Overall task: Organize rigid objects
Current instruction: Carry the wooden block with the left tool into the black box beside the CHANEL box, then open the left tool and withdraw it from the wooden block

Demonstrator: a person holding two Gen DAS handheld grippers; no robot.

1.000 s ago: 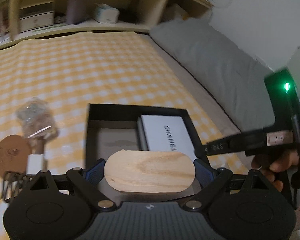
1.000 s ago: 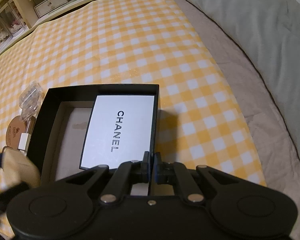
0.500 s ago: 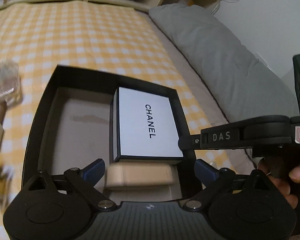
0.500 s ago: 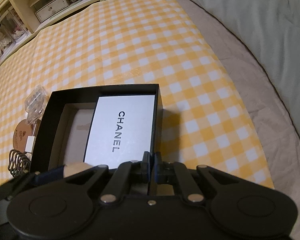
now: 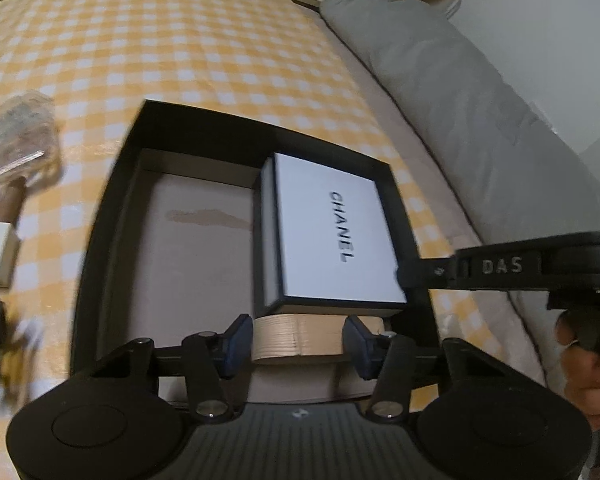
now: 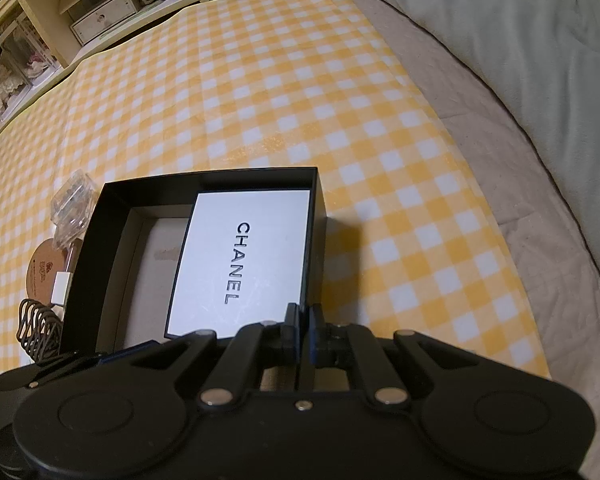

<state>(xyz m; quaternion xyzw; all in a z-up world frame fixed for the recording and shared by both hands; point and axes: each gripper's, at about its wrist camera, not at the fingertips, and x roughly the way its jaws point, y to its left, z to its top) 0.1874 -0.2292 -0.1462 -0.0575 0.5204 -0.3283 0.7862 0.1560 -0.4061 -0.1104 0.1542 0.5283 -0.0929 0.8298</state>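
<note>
You were setting the wooden block into the black box; your left gripper fingers were closing around it, right gripper fingers pinched the box wall. Next: let go cleanly.

"CHANEL" is printed in black on the white box lid; "DAS" is embossed on the right gripper's black arm.
</note>
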